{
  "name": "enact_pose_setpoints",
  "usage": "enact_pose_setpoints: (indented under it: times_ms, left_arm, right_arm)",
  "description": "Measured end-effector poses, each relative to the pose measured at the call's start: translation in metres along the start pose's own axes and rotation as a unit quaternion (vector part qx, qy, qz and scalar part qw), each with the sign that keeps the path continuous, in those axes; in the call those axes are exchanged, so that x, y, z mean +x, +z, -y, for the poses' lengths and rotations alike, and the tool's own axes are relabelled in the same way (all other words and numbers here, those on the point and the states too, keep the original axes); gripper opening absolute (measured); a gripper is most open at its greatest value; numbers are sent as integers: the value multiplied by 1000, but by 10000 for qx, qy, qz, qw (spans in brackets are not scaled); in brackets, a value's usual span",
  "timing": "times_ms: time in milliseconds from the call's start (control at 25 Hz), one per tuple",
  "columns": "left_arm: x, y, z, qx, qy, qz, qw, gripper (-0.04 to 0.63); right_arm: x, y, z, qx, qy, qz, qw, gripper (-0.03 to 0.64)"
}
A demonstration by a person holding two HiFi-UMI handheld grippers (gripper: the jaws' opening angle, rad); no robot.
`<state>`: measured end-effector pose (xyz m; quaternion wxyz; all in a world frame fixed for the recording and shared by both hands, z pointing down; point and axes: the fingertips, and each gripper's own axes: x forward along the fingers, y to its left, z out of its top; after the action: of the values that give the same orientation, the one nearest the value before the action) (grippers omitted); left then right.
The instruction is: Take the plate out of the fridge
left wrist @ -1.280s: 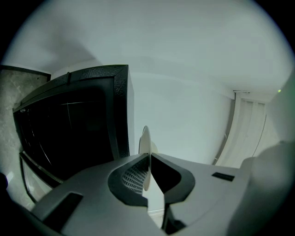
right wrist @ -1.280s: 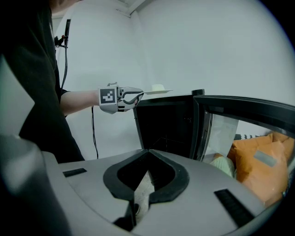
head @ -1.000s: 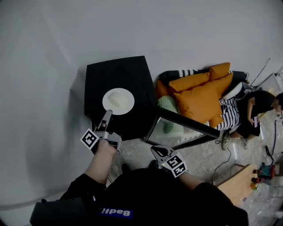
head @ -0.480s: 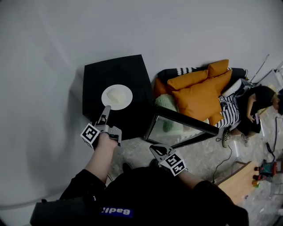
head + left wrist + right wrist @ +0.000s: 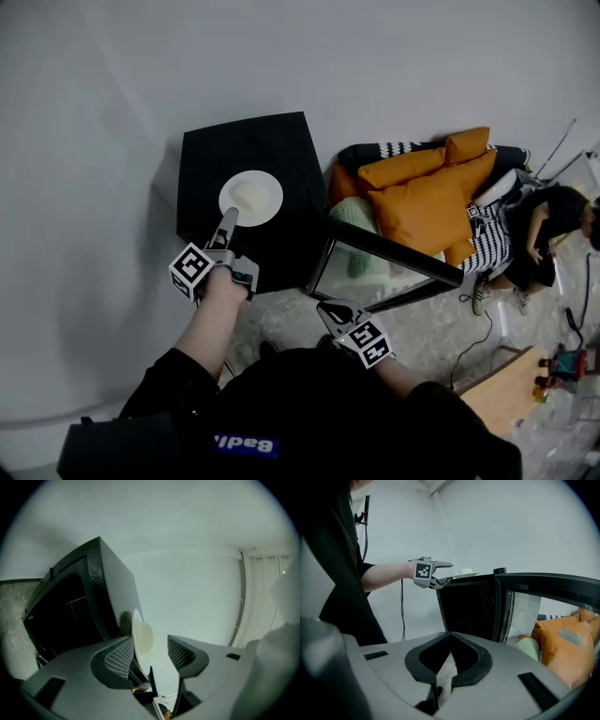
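A white plate (image 5: 251, 198) lies on top of the black mini fridge (image 5: 272, 145). My left gripper (image 5: 228, 223) is at the plate's near rim. In the left gripper view the plate (image 5: 142, 637) shows edge-on between the jaws, close to the left pad (image 5: 119, 660); the jaws are opening and a gap shows on the right side. The fridge's glass door (image 5: 389, 258) stands open. My right gripper (image 5: 330, 314) is low in front of the door, shut with nothing in it (image 5: 451, 633). In its view the left gripper (image 5: 440, 572) and the plate (image 5: 466, 574) show above the dark fridge interior (image 5: 468, 606).
Orange cushions (image 5: 427, 192) lie on a sofa right of the fridge. A person (image 5: 548, 225) sits at the far right. A grey wall runs behind and left of the fridge. Cables and a wooden tabletop (image 5: 506, 384) are at the lower right.
The plate stays on the fridge top with my left gripper at its near rim. The right gripper holds its place. The head view has shifted slightly.
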<state>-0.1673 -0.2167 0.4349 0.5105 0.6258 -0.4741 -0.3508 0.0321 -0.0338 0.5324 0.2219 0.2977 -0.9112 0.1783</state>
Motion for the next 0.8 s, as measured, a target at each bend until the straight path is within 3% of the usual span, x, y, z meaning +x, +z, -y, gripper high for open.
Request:
enact_pose_setpoints:
  times_ms: [120, 800]
  left_arm:
    - [1, 0, 6, 67, 62, -89, 9999, 271]
    - [-10, -18, -5, 255, 277, -843, 9957, 290]
  right_arm:
    - [0, 3, 1, -33, -11, 48, 10000, 9]
    - [4, 6, -1, -104, 53, 73, 9999, 9]
